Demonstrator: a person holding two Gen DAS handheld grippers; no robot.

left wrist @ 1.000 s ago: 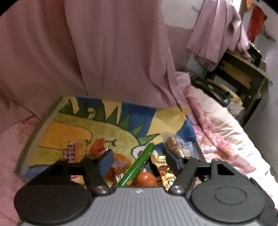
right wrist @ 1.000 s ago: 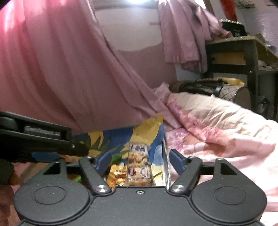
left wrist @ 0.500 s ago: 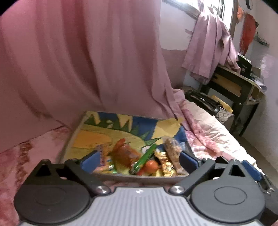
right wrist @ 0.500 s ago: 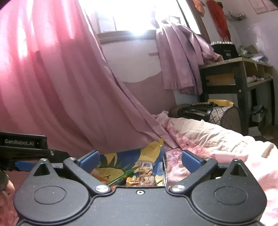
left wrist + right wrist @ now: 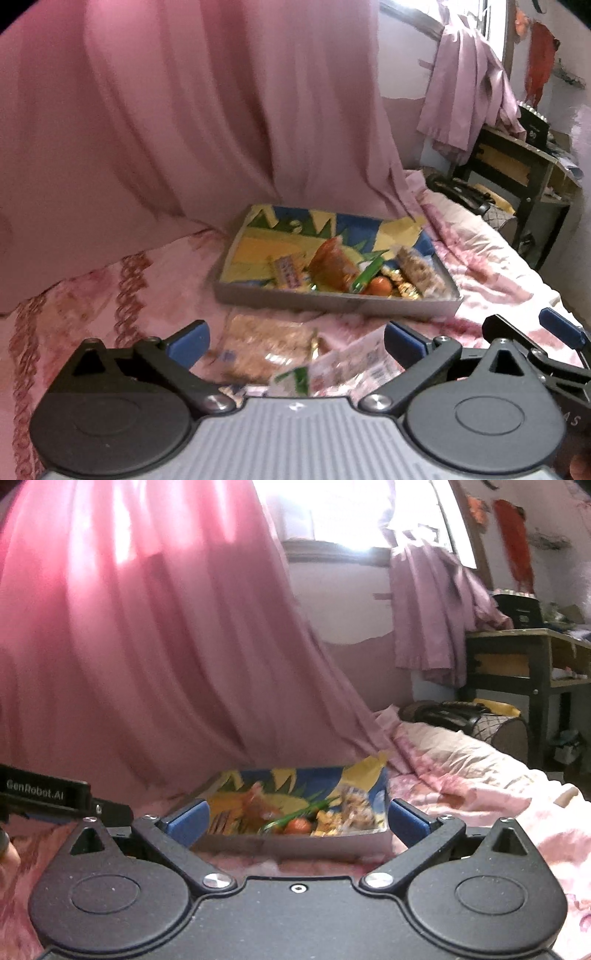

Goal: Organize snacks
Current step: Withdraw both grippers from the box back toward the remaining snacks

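A shallow tray (image 5: 332,301) with grey walls and a bright blue, yellow and green printed lining is seen lying on the bed (image 5: 147,280), well ahead of both grippers. Snacks are gathered in its near right part: an orange packet (image 5: 334,267), a small yellow-and-purple wrapper (image 5: 287,274) to its left, a green stick (image 5: 365,275) lying at a slant, a round orange item (image 5: 380,285) beside the stick, gold wrappers (image 5: 404,286), and a clear bag of brown pieces (image 5: 419,275) along the right wall. The far left part of the lining is left bare.

Outside the tray, on the bedspread just ahead of the left gripper (image 5: 295,341), a clear bag of pale brown snacks (image 5: 266,345) and a white printed box (image 5: 354,363) are found; both are blurred, so their prints cannot be read. The left gripper's blue-padded fingers (image 5: 188,341) are held wide apart with nothing between them. The right gripper (image 5: 297,819) is likewise spread wide and empty, and the tray is framed between its fingers (image 5: 408,821) from a low angle.

The bed is covered in pink floral cloth. A pink curtain (image 5: 184,110) is hung behind the tray, a lilac garment (image 5: 436,616) is draped near the window, and a dark surface (image 5: 528,657) is set at the right.
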